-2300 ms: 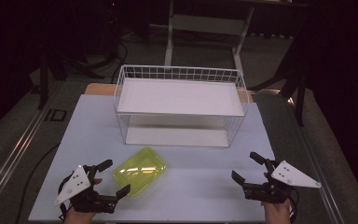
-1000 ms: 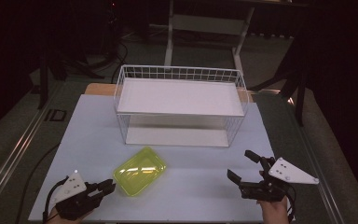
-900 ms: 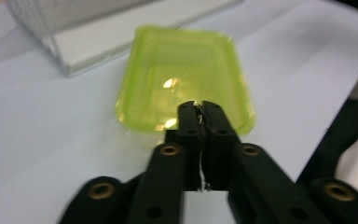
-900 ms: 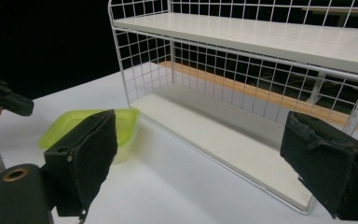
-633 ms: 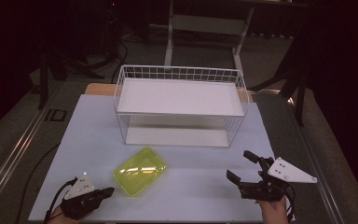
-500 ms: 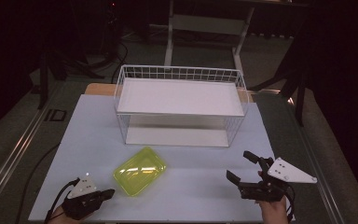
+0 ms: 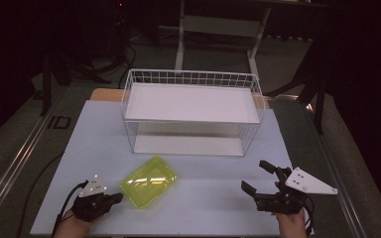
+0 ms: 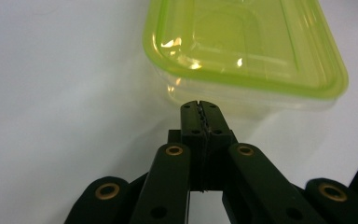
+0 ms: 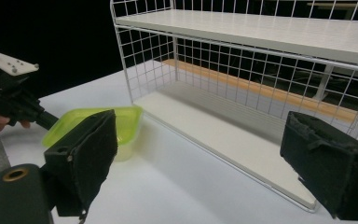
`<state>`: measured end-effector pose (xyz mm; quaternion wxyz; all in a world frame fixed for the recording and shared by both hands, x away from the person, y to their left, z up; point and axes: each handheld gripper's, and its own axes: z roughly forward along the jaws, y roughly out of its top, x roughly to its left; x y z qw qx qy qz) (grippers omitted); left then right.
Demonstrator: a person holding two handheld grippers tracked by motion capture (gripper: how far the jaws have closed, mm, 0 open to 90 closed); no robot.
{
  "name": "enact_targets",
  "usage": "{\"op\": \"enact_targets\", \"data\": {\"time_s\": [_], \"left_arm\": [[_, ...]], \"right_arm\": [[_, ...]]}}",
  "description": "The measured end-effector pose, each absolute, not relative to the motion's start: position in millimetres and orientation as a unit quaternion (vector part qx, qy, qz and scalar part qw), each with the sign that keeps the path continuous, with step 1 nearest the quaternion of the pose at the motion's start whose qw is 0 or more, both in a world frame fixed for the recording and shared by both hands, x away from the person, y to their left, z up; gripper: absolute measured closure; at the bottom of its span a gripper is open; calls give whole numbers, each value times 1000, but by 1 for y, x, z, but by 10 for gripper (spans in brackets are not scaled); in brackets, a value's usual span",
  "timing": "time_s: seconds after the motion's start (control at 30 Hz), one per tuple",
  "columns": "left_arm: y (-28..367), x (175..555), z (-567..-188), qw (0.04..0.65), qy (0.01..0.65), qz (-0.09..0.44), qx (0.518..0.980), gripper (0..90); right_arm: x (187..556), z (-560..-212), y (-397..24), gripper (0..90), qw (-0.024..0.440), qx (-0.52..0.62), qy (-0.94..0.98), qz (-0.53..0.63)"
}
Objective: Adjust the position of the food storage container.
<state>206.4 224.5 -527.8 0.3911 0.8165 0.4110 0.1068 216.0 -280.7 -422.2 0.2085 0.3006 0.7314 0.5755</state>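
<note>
Surface: white table, dark room around, far edge wooden.
Count: one green container, one white wire rack with two shelves, two grippers.
Container: lidded, translucent, flat on table, front-left of rack, apart from it.
Left gripper: jaws pressed together, nothing between, tips just beside container's near-left corner; touching or not, cannot tell.
Right gripper: jaws spread wide, empty, well right of container.
Left gripper view: closed tips right at container wall below lid rim; high view too coarse for that.
Right gripper view: rack mesh, lower shelf, left gripper by container.
</note>
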Motion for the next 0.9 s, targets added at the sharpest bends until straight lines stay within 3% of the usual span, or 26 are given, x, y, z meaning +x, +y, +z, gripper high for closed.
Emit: {"op": "enact_targets", "data": {"time_s": [0.63, 0.9], "left_arm": [[220, 254, -529, 403, 441, 121, 793, 900], [226, 256, -535, 389, 452, 109, 795, 900]], "right_arm": [[216, -426, -280, 110, 208, 300, 736, 570], [217, -427, -281, 110, 205, 301, 736, 570]]}}
